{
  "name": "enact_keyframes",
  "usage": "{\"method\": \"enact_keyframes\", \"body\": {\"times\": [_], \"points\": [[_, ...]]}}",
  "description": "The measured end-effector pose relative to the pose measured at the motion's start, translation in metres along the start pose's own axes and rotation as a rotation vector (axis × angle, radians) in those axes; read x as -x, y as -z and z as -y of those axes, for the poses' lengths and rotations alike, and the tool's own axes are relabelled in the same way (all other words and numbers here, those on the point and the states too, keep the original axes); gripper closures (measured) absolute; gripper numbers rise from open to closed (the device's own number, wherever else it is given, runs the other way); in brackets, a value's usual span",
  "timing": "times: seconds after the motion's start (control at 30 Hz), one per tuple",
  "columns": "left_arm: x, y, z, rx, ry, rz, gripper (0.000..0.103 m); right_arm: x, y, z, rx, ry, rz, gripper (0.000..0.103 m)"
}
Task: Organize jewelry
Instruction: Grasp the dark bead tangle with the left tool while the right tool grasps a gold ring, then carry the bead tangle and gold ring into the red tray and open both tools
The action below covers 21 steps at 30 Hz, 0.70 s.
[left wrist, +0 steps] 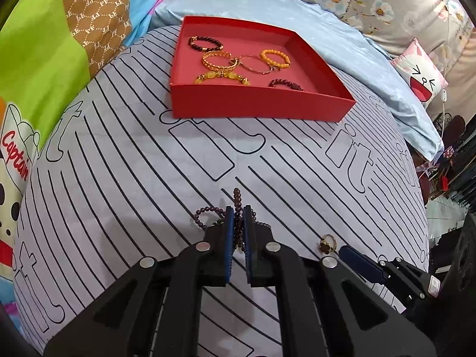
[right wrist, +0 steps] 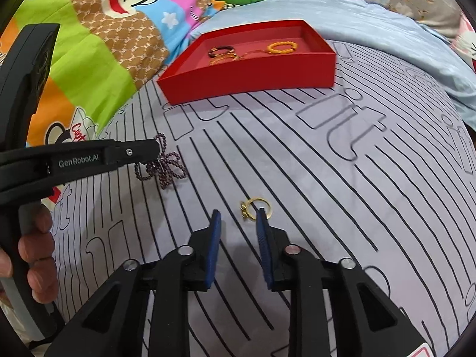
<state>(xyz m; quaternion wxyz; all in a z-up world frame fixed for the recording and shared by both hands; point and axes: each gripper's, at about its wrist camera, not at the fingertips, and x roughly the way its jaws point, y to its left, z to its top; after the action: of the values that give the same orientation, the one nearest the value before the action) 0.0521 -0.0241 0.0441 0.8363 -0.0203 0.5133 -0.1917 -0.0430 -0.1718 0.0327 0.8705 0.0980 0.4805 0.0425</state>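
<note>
- "GenRobot.AI" stands on the left gripper point(right wrist: 156, 148) arm.
- "Captain" in red on the cartoon blanket point(left wrist: 35, 59).
- "PF" repeats on its brown patches.
- "it" outlined on the striped sheet point(left wrist: 351, 157).

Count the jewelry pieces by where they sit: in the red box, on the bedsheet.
In the red box: 6 bracelets
On the bedsheet: 2, the purple bead strand between the left gripper fingers and the gold ring
Total: 8

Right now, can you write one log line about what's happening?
left gripper: shut on purple bead strand | right gripper: open, at gold ring | red box: holds bracelets
</note>
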Motion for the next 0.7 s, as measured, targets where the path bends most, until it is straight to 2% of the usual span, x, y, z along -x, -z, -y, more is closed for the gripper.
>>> {"method": "enact_keyframes", "body": {"times": [0.23,0.5,0.7], "points": [[0.0013,0.0007,-0.0004,0.001,0.004,0.001,0.097,-0.0103,-0.0026,0.0007,0.007,0.005,-0.022,0.095],[-0.0017,0.0021,0.0002,-0.002,0.011,-0.005,0.097,-0.0093,-0.0031,0.0028,-0.002,0.006,-0.012,0.098],[0.005,-0.0001,0.002,-0.025,-0.003,0.021,0.097,-0.002,-0.006,0.0069,-0.02,-0.002,0.008,0.099]]}}
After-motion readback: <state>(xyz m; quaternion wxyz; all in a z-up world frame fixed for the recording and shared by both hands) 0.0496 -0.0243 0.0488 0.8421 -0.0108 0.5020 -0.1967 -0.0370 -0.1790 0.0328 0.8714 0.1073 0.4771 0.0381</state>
